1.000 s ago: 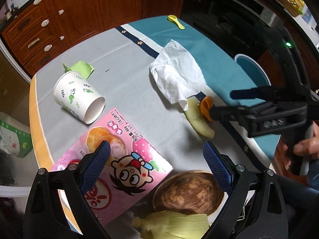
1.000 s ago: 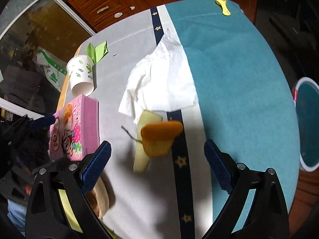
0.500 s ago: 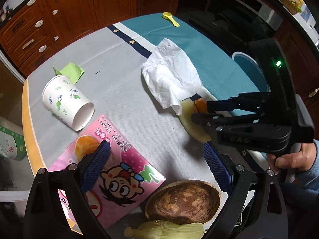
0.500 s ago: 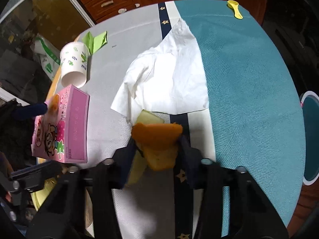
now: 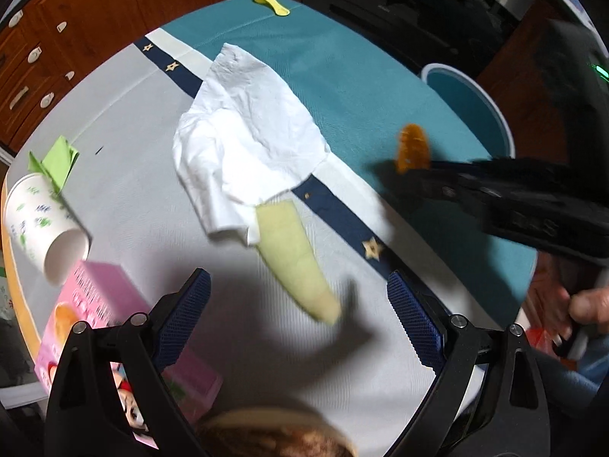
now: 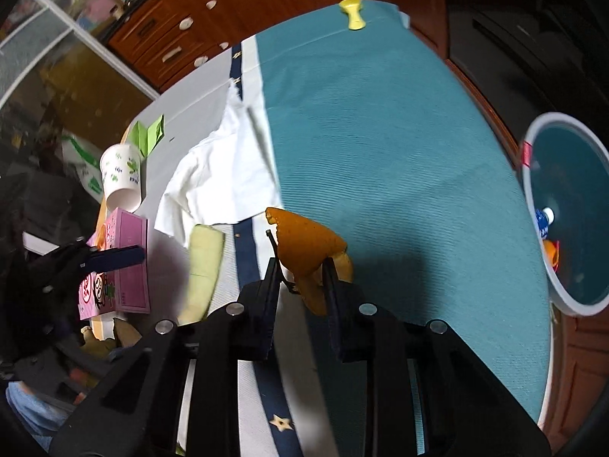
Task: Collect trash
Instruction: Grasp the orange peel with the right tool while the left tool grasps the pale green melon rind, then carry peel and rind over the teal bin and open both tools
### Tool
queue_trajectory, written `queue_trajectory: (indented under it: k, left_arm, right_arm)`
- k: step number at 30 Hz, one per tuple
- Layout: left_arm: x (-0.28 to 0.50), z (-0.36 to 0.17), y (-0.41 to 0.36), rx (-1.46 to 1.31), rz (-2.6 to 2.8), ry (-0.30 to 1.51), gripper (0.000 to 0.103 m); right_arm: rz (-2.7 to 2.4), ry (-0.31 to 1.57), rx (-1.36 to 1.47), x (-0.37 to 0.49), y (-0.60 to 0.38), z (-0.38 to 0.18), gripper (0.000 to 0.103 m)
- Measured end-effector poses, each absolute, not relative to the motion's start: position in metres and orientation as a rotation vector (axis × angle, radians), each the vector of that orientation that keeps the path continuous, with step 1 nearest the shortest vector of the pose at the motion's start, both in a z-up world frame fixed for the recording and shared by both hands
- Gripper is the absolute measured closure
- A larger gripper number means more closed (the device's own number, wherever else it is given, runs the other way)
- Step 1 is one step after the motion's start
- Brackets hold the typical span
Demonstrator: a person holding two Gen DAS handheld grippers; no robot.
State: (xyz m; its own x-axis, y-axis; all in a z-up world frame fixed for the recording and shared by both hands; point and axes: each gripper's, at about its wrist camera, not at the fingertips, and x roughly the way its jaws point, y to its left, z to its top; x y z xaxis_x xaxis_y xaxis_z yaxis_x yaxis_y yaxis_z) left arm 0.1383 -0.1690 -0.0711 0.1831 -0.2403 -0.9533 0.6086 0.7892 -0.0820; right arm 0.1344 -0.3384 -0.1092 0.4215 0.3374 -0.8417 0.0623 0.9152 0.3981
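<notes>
**Orange peel clamped, bin off the table's edge**

Right gripper (image 6: 300, 266) grasps the orange peel (image 6: 304, 243): its jaws have just been closing, and the pads now pinch the peel's lower part while the curled upper flap sticks out free above them, clear of the table (image 6: 380, 133). Left gripper (image 5: 298, 301) hangs released, jaws wide, just above the pale green rind (image 5: 293, 255), which lies on the cloth with nothing between the pads yet.

Taking the rind as landmark: the white napkin (image 5: 247, 129) overlaps its far end, the pink box (image 5: 95, 304) and the tipped paper cup (image 5: 38, 224) lie to its left, and the peel is held up to its right, toward the teal bin (image 6: 567, 213) that stands off the table's edge with some rubbish already inside.

The pinch looks narrow and low on a limp, curling peel, so a quick swing could probably let it slip out short of the bin. The napkin covers the rind's end and may drag along if the left jaws close there.

A grey-and-teal cloth with a navy starred stripe covers the round table; wooden cabinets (image 5: 57, 38) stand behind, and a yellow scoop (image 5: 271, 2) lies at the far rim.
</notes>
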Motion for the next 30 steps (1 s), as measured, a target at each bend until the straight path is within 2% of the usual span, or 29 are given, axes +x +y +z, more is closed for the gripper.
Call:
queue_trajectory:
  k: [4,6,8,10,11,16,21,22,23,24,30]
  left_arm:
    - [0.156,-0.081,-0.173,0.307,-0.589,1.283,0.014]
    - [0.161,-0.086,-0.175,0.302,-0.588,1.302,0.024]
    - [0.158,-0.092,-0.180,0.334,-0.582,1.303,0.040]
    - [0.149,-0.091,-0.188,0.378,-0.598,1.286,0.045]
    - [0.144,-0.091,-0.191,0.383,-0.608,1.283,0.052]
    - [0.112,-0.089,-0.212,0.407,-0.744,1.295,0.065]
    - [0.102,-0.090,-0.224,0.444,-0.760,1.301,0.065]
    - [0.103,-0.089,-0.226,0.441,-0.748,1.314,0.063]
    - [0.107,-0.089,-0.226,0.445,-0.737,1.325,0.052]
    - [0.105,-0.091,-0.227,0.460,-0.715,1.335,0.046]
    - [0.083,-0.094,-0.225,0.528,-0.674,1.284,0.044]
  right_arm:
    - [0.183,1.108,0.425,0.129,-0.348,-0.108,0.081]
    - [0.183,1.094,0.432,0.128,-0.351,-0.106,0.081]
    - [0.185,1.081,0.442,0.126,-0.356,-0.106,0.081]
    - [0.188,1.074,0.453,0.126,-0.360,-0.106,0.081]
    - [0.188,1.071,0.457,0.125,-0.362,-0.106,0.081]
    - [0.180,1.053,0.484,0.122,-0.374,-0.108,0.081]
    - [0.167,1.044,0.518,0.111,-0.385,-0.111,0.081]
    - [0.165,1.044,0.522,0.110,-0.387,-0.112,0.081]
    - [0.165,1.045,0.526,0.108,-0.389,-0.113,0.081]
    - [0.166,1.046,0.531,0.106,-0.390,-0.114,0.081]
    - [0.179,1.040,0.539,0.099,-0.393,-0.115,0.081]
